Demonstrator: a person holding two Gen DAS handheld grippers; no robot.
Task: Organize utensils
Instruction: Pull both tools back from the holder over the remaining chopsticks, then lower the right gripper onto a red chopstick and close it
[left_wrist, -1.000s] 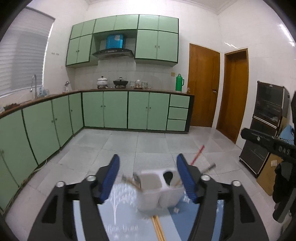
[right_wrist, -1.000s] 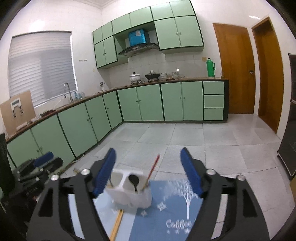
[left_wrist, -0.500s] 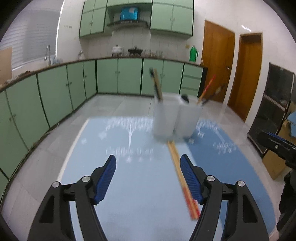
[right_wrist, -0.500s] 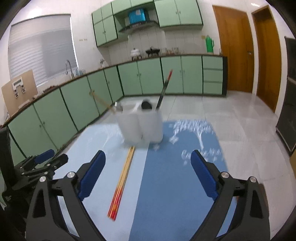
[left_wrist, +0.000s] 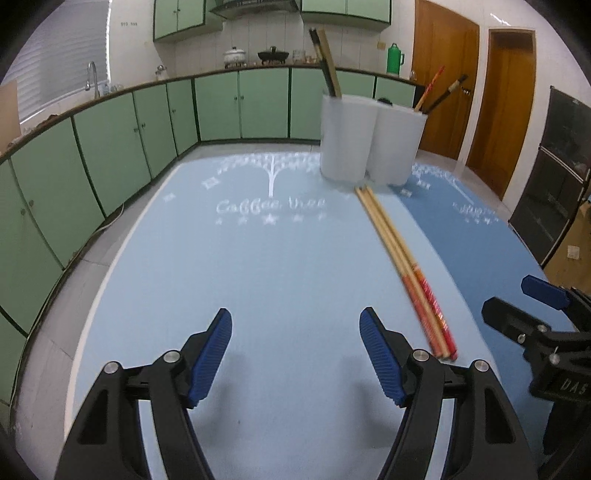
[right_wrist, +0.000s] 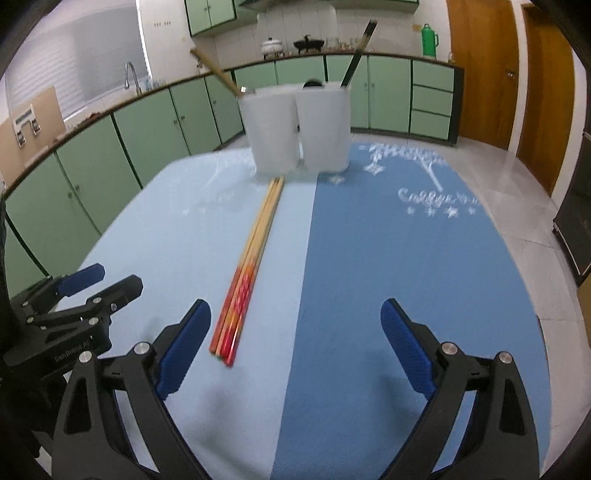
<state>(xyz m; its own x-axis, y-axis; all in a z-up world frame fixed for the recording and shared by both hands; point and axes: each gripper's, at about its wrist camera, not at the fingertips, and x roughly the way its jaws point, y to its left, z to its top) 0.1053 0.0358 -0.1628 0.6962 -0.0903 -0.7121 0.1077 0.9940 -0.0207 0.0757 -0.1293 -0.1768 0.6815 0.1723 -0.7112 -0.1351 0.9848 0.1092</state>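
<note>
So, left gripper (left_wrist: 295, 345) is spread fairly wide with nothing between its blue pads, hovering over the light blue mat (left_wrist: 258, 266) on the bench. Its jaws have just been opening, empty. Chopsticks (left_wrist: 402, 258) lie flat just to its right, red ends nearest, plain tips touching or almost touching the white holder (left_wrist: 369, 144) at the far end, which has a few utensils standing in it. Right gripper (right_wrist: 295, 332) is open wider, holding nothing too, chopsticks (right_wrist: 251, 258) just off its left pad.
</note>
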